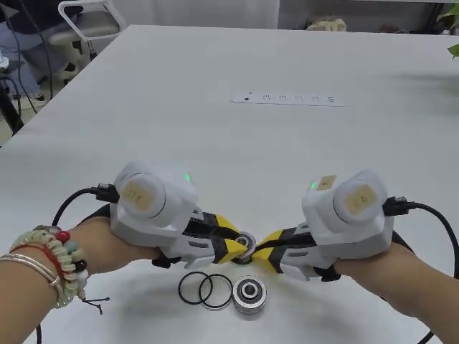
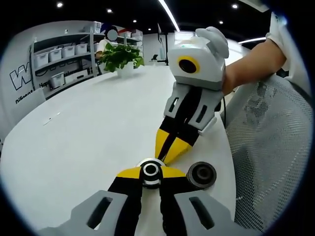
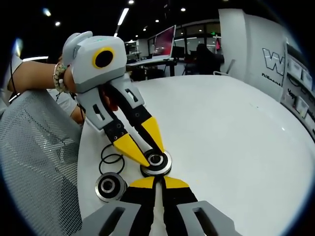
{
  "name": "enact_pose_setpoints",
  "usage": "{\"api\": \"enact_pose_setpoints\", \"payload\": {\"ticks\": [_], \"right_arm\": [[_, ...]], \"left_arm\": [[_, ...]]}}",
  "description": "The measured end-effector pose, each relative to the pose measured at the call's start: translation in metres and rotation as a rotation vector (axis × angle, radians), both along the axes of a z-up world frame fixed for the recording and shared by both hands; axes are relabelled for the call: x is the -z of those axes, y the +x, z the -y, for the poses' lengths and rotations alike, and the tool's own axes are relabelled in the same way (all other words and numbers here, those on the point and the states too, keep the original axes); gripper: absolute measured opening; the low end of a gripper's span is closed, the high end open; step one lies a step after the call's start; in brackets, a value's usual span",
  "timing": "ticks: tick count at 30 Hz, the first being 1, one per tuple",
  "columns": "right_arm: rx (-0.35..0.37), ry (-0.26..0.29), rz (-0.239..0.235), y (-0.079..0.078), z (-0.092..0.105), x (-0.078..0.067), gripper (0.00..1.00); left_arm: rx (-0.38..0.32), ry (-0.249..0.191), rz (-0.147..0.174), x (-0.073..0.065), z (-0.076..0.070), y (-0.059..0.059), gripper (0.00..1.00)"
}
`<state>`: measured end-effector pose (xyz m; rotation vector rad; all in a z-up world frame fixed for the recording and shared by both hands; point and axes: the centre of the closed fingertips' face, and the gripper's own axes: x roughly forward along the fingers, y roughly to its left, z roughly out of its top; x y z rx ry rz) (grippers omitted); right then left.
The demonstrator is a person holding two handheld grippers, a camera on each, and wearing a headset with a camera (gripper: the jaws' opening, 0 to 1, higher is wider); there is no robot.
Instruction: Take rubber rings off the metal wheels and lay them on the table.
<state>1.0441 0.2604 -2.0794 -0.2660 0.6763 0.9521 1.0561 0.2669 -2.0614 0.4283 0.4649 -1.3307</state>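
Note:
A small metal wheel point(image 1: 247, 241) is held just above the white table point(image 1: 237, 143), between the two grippers. My left gripper point(image 1: 239, 248) is shut on it, one yellow fingertip on each side point(image 2: 150, 171). My right gripper point(image 1: 260, 251) faces it with jaws pressed together, tips pinching the black rubber ring at the wheel's rim point(image 3: 157, 179). In the right gripper view the wheel point(image 3: 157, 162) sits right past my tips. Two loose rubber rings point(image 1: 205, 289) overlap on the table near me, beside a second metal wheel point(image 1: 249, 294).
A white power strip point(image 1: 288, 99) lies further out on the table. The table's near edge is close under my hands, with a mesh chair point(image 2: 268, 147) behind it. A potted plant point(image 2: 118, 56) stands at the far end.

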Motion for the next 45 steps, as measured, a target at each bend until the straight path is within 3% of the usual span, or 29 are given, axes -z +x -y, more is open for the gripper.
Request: {"api": "enact_pose_setpoints", "payload": {"ticks": [2, 7, 15, 17, 20, 23, 27, 29, 31, 45], "right_arm": [[-0.015, -0.017, 0.021, 0.000, 0.000, -0.001, 0.01], [0.004, -0.029, 0.020, 0.002, 0.001, 0.000, 0.00], [0.100, 0.007, -0.048, 0.007, 0.007, -0.001, 0.00], [0.149, 0.043, -0.098, 0.007, 0.008, -0.002, 0.00], [0.257, 0.154, -0.201, 0.010, 0.010, -0.006, 0.00], [0.319, 0.255, -0.264, 0.012, 0.009, -0.012, 0.00], [0.308, 0.232, -0.253, 0.011, 0.009, -0.010, 0.00], [0.303, 0.259, -0.264, 0.010, 0.004, -0.015, 0.00], [0.310, 0.235, -0.258, 0.009, 0.006, -0.014, 0.00], [0.293, 0.237, -0.253, 0.008, 0.002, -0.017, 0.00]], "left_arm": [[-0.002, 0.002, 0.000, 0.000, 0.000, 0.000, 0.07], [-0.003, 0.003, 0.002, 0.000, 0.000, 0.000, 0.08], [-0.004, 0.007, 0.005, 0.000, 0.000, 0.000, 0.07], [-0.005, 0.006, 0.003, 0.000, 0.000, 0.000, 0.07], [-0.005, 0.005, 0.004, 0.000, 0.001, 0.000, 0.07], [-0.003, 0.004, 0.006, 0.000, 0.002, -0.001, 0.07], [-0.004, 0.003, 0.009, 0.000, 0.002, 0.000, 0.07], [-0.004, 0.004, 0.015, 0.000, 0.002, -0.001, 0.07], [-0.005, 0.004, 0.014, 0.000, 0.002, -0.001, 0.07], [-0.003, 0.004, 0.019, 0.000, 0.002, -0.001, 0.07]]}}
